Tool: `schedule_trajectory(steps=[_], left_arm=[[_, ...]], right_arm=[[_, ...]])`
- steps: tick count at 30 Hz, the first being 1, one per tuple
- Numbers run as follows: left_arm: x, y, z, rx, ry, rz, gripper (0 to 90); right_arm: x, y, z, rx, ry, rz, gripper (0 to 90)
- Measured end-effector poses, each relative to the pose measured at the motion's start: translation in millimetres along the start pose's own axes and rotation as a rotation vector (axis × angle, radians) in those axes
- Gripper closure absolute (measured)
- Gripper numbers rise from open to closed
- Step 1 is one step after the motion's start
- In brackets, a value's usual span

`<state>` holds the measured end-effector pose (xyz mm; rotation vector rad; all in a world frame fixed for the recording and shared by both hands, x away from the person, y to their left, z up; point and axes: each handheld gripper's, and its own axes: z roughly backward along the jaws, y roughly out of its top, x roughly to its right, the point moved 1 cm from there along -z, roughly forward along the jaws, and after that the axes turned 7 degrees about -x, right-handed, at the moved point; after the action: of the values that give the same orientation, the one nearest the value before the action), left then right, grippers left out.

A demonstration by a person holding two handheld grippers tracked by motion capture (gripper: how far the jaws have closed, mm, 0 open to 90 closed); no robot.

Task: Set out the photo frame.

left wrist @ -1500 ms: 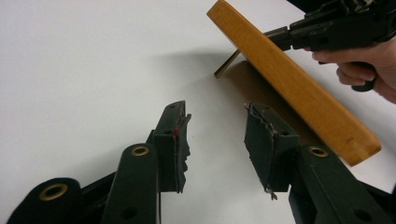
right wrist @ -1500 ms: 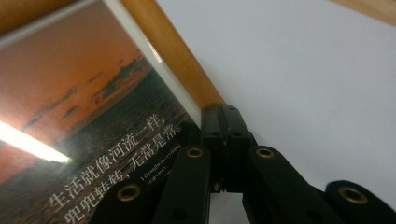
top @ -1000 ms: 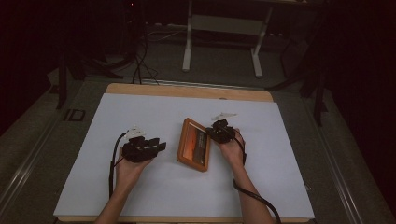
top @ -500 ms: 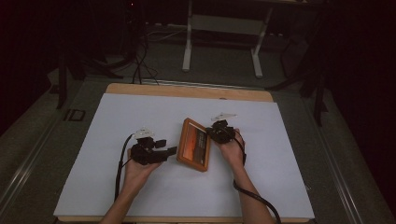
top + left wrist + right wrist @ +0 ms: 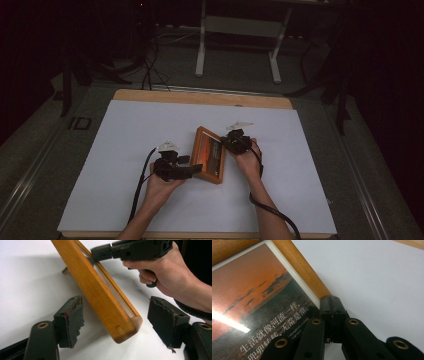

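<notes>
**A:** What's changed in the last second?

**B:** The picture frame (image 5: 209, 154) hasn't shifted; it sits tilted near the middle of the white table (image 5: 120, 145). My left gripper (image 5: 192, 171) has slid across toward its near corner, and its jaws have just been opening. Now they stand wide, one pad on each side of that wooden corner (image 5: 125, 332), with a gap on both sides, so nothing is pressed yet.

**A:** And your other hand?

**B:** My right gripper (image 5: 226, 143) is clenched on the frame's right edge. In the right gripper view the jaws (image 5: 332, 307) meet on the wooden rail, right beside the sunset photo with its white lettering. In the left gripper view that gripper (image 5: 100, 252) bites the upper edge and keeps the frame propped at a slant, with my right hand (image 5: 165, 272) behind it.

**A:** What might go wrong?

**B:** I think the right grip is narrow and sits on one rail, so the frame could pivot or slip if I nudge the corner before closing. The corner is rounded and smooth; if the left pads close too near the tip, they could squeeze it out rather than hold it. A pad could also land on the glass front and press it.

**A:** So?

**B:** Push further over the corner, then close squarely.
</notes>
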<state>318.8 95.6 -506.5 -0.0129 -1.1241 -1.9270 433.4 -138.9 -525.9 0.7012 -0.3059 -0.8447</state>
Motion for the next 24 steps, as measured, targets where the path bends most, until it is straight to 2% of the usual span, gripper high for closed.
schedule_trajectory(steps=[2, 8, 11, 13, 17, 24], left_arm=[[0.3, -0.6, -3.7, -0.012, 0.004, 0.014, 31.9], [-2.7, -4.4, -12.5, -0.041, -0.040, 0.058, 39.7], [-3.7, -3.4, -14.0, -0.034, -0.059, 0.091, 45.6], [-5.8, -2.4, -14.3, -0.025, -0.063, 0.130, 47.8], [-7.8, -1.0, -16.6, -0.025, -0.072, 0.174, 52.6], [-6.1, 0.7, -16.8, -0.043, -0.054, 0.174, 54.1]], right_arm=[[0.3, -0.3, 0.0, 0.002, 0.002, 0.000, 89.9], [0.5, -0.7, 0.0, 0.005, 0.004, 0.001, 89.9], [0.5, -0.8, 0.0, 0.005, 0.004, 0.000, 90.0], [0.4, -0.9, 0.0, 0.006, 0.003, 0.000, 89.9], [0.2, -1.3, 0.0, 0.009, 0.002, -0.002, 89.9], [0.0, 0.0, 0.2, 0.000, -0.005, 0.020, 89.9]])
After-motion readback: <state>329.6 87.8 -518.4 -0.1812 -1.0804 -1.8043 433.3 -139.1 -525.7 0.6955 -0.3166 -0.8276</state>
